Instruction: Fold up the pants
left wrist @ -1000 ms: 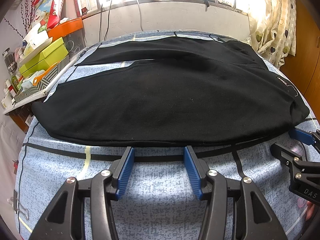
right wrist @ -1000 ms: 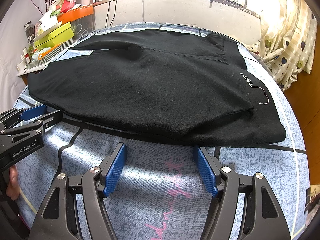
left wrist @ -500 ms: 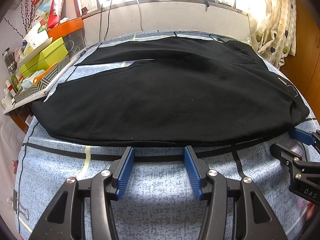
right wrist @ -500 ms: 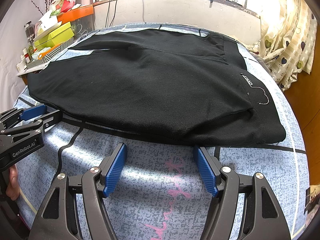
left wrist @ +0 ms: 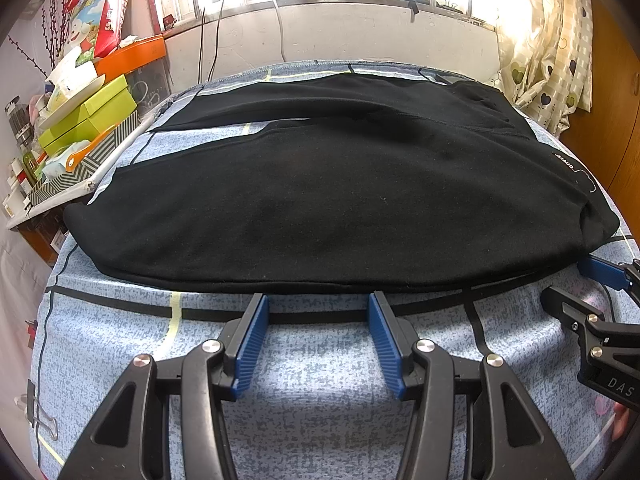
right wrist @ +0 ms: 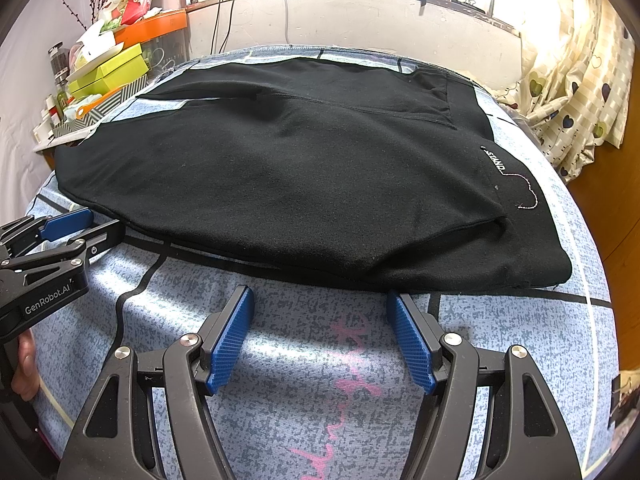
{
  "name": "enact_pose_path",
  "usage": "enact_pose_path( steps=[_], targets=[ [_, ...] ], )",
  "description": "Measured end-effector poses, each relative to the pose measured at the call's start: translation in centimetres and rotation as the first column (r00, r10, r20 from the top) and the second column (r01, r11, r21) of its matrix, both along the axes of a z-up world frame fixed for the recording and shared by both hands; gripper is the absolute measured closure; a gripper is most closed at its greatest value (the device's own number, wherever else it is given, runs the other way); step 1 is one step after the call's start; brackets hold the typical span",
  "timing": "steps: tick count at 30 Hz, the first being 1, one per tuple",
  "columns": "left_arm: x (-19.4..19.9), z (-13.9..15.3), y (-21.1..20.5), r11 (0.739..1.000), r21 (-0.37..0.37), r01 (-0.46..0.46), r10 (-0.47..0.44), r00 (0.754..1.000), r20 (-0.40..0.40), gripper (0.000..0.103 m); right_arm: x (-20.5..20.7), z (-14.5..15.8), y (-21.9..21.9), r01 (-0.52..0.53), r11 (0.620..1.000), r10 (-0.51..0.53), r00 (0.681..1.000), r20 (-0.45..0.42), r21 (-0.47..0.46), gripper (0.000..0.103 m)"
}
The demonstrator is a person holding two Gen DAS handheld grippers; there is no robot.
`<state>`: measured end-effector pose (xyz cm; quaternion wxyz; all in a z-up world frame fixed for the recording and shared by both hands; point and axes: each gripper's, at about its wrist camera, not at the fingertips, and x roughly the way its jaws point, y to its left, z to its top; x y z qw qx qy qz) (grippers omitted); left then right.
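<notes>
Nothing has moved — both the left gripper [left wrist: 318, 300] and right gripper [right wrist: 320, 294] wait wide apart at the pants' [left wrist: 340, 200] lower-frame hem, likely lining up a grab.

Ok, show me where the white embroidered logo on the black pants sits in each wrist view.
Left wrist: the white embroidered logo sits at far right, on the black pants.
Right wrist: right of centre, upper half.
Shared landmark: the lime-green box at upper left.
</notes>
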<state>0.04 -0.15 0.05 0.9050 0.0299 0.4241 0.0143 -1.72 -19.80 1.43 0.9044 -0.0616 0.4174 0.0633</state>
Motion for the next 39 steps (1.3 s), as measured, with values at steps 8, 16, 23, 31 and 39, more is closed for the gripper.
enact_pose_path(
  steps=[8, 16, 23, 31, 39],
  targets=[
    [-0.01, -0.01, -0.01, 1.000, 0.000, 0.000, 0.000, 1.000, 0.000, 0.049, 0.00, -0.02, -0.05, 0.000, 1.000, 0.000, 1.000, 0.000, 0.000, 0.034],
    [-0.01, -0.01, 0.02, 1.000, 0.000, 0.000, 0.000, 1.000, 0.000, 0.048, 0.02, -0.01, -0.07, 0.000, 1.000, 0.000, 1.000, 0.000, 0.000, 0.034],
    [0.00, -0.05, 0.06, 1.000, 0.000, -0.002, 0.002, 1.000, 0.000, 0.047, 0.03, 0.00, -0.06, 0.000, 1.000, 0.000, 1.000, 0.000, 0.000, 0.034],
    [0.00, -0.06, 0.11, 1.000, 0.000, -0.001, 0.001, 1.000, 0.000, 0.046, 0.03, 0.00, -0.08, 0.000, 1.000, 0.000, 1.000, 0.000, 0.000, 0.034],
    [-0.04, -0.12, 0.46, 1.000, 0.000, -0.010, 0.010, 1.000, -0.001, 0.042, 0.02, -0.02, -0.08, 0.000, 1.000, 0.000, 1.000, 0.000, 0.001, 0.034]
  ],
)
